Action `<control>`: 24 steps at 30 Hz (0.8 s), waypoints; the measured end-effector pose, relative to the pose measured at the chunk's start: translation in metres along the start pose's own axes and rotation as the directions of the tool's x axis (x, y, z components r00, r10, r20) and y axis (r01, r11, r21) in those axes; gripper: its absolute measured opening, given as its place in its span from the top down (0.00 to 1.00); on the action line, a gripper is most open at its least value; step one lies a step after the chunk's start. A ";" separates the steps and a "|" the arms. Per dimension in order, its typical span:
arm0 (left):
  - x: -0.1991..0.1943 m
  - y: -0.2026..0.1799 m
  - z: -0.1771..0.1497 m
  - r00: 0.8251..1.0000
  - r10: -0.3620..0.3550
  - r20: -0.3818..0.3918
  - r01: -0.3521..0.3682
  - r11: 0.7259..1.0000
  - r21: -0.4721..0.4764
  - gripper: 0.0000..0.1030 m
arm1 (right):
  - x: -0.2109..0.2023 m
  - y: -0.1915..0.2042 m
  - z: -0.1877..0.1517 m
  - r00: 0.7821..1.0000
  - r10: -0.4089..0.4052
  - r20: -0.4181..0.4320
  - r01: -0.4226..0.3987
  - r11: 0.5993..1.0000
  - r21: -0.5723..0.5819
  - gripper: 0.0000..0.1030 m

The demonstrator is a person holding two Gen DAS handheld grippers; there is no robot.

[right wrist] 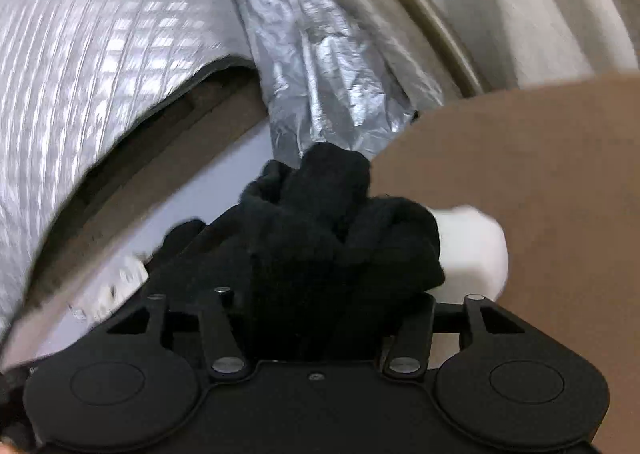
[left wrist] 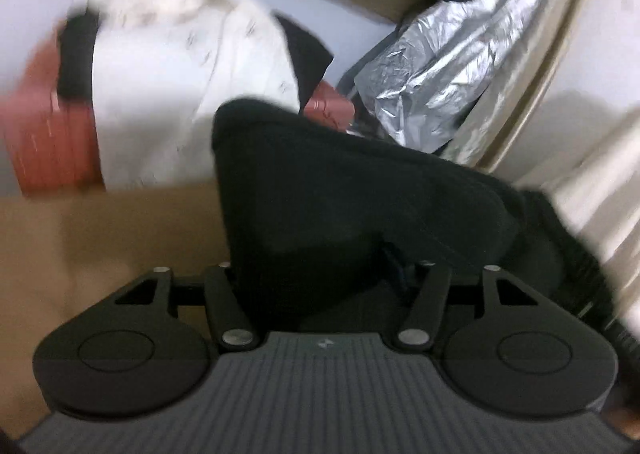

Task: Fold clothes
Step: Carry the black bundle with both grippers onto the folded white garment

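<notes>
A soft black knitted garment (left wrist: 360, 193) fills the near middle of the left wrist view, draped over a brown cardboard-coloured surface (left wrist: 100, 234) and running right up into the left gripper (left wrist: 332, 274). Its fingertips are buried under the fabric, so whether the claw presses on the cloth or stands apart around it cannot be told from this view. In the right wrist view the same dark fabric is bunched in a crumpled mound (right wrist: 340, 221) directly ahead of the right gripper (right wrist: 328, 294), with a white cuff or band (right wrist: 468, 246) poking out on its right side over the brown surface. Here too the fingertips are hidden by the heap, so that claw's state cannot be told either.

Both tools meet the garment at separate spots — probably so the cloth can be carried or spread between two hands before a fold, since a limp knit sags when taken at one point. To the far left lie a white patterned cloth (left wrist: 180, 93) and a reddish-brown item (left wrist: 56, 141); crinkled silver foil sheeting (left wrist: 440, 73) stands at the far right — apparently just surroundings.
</notes>
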State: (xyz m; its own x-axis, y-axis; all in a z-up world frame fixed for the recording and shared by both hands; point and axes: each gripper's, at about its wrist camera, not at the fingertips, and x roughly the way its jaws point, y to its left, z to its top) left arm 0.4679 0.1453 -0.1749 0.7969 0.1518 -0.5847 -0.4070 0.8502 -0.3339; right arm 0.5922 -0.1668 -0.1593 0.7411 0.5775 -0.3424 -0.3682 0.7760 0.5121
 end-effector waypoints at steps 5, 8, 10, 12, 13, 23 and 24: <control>-0.004 -0.006 -0.004 1.000 0.025 0.011 -0.025 0.999 -0.030 0.44 | -0.005 0.034 0.021 0.998 -0.001 0.057 0.019 0.949 -0.316 0.45; 0.000 0.003 -0.007 1.000 -0.025 -0.017 0.023 0.995 -0.102 0.38 | 0.024 -0.013 0.028 0.981 -0.146 -0.126 0.130 0.983 -0.128 0.19; -0.005 0.004 -0.007 0.999 -0.035 -0.031 0.031 0.991 -0.131 0.39 | 0.011 -0.035 0.035 0.988 -0.067 -0.141 0.077 0.995 0.067 0.19; -0.018 0.002 0.000 0.999 -0.036 -0.031 0.031 0.988 -0.152 0.43 | -0.004 -0.052 0.042 0.991 -0.002 -0.137 0.034 0.972 0.233 0.18; -0.028 0.004 0.000 0.998 -0.056 -0.013 0.053 0.983 -0.178 0.43 | -0.013 -0.049 0.043 0.992 -0.013 -0.123 0.043 0.969 0.244 0.19; -0.120 -0.007 -0.026 0.995 -0.049 0.091 0.049 0.999 0.002 0.50 | -0.044 0.074 0.055 0.999 -0.034 -0.004 0.028 0.886 -0.463 0.42; -0.129 -0.005 -0.034 0.991 -0.046 0.123 0.045 0.999 0.014 0.50 | -0.036 0.083 0.053 0.999 -0.048 -0.012 0.035 0.850 -0.526 0.43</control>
State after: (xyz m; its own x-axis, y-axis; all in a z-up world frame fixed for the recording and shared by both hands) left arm 0.3519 0.1041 -0.1228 0.8639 0.1733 -0.4730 -0.3643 0.8634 -0.3491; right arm 0.5648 -0.1366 -0.0623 0.7515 0.5423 -0.3758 -0.5823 0.8129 0.0086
